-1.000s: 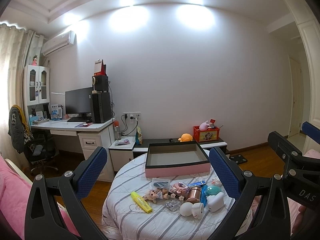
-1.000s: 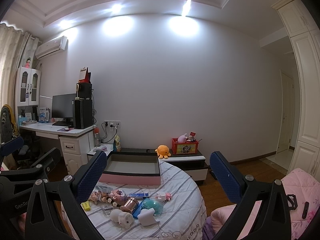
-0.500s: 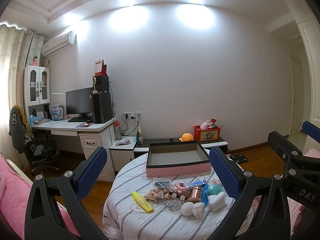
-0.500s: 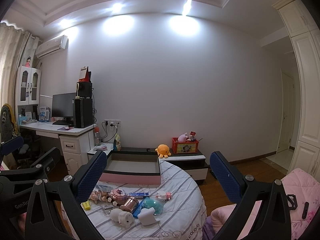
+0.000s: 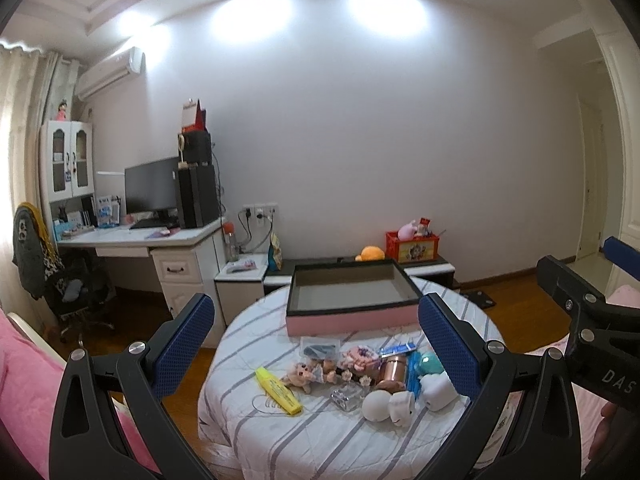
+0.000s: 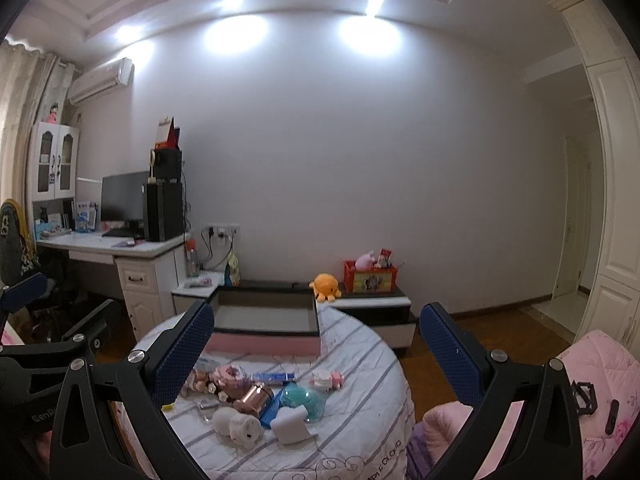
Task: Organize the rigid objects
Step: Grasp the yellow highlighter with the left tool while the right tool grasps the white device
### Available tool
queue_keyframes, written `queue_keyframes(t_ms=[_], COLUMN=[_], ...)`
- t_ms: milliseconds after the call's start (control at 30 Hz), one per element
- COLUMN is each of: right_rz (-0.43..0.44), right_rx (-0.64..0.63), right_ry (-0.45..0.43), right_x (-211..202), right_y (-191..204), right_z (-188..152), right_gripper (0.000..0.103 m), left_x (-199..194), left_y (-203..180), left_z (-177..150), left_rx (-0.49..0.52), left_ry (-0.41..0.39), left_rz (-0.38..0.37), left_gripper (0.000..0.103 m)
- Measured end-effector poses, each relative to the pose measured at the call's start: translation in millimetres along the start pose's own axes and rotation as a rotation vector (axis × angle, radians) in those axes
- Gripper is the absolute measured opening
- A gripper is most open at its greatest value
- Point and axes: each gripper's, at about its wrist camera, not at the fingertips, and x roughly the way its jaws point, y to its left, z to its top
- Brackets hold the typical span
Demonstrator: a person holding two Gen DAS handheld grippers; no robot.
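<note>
A pink open box [image 5: 349, 300] stands empty at the far side of a round table with a striped cloth [image 5: 320, 436]; it also shows in the right wrist view [image 6: 262, 326]. In front of it lie small items: a yellow highlighter [image 5: 278, 390], a doll [image 5: 306, 374], a copper cup [image 5: 390, 370], a clear case [image 5: 346, 396], white toys [image 5: 388, 398], a teal ball [image 6: 302, 398]. My left gripper [image 5: 316, 344] is open and empty, well above and short of the table. My right gripper [image 6: 316, 354] is open and empty, to the right of the left one.
A white desk [image 5: 140, 240] with a monitor and a chair [image 5: 60, 280] stands at the left. A low cabinet [image 6: 360, 304] behind the table carries an orange plush and a red crate. Pink bedding [image 6: 600, 380] lies at the right.
Both grippers have tilted slightly downward and drifted a little toward the table. Both stay open and empty. Nothing on the table has moved.
</note>
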Motion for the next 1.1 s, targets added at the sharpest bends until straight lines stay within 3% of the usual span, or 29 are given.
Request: queue_keyframes(t_ms=[333, 700, 800, 1100], right_rz=[0.017, 0.017, 0.051, 0.189], right_rx=[0.002, 0.005, 0.018, -0.003], right_ry=[0.165, 0.402, 0.453, 0.487], right_x=[60.7, 119.2, 129.5, 156.0], right_y=[-4.3, -22.6, -23.3, 0.2], right_z=[-39.7, -120.2, -137.4, -150.5], right_gripper=[0.103, 0.103, 0.103, 0.103], left_x=[65.6, 132.7, 142.2, 161.2], left_y=[-9.9, 17.1, 23.2, 32.1], left_z=[-30.3, -111.6, -123.6, -134.9], left_rx=[0.035, 0.043, 0.039, 0.026], left_ry=[0.164, 0.414, 0.453, 0.499], left_rz=[0.014, 0.079, 0.088, 0.067], left_gripper=[0.103, 0.103, 0.103, 0.103])
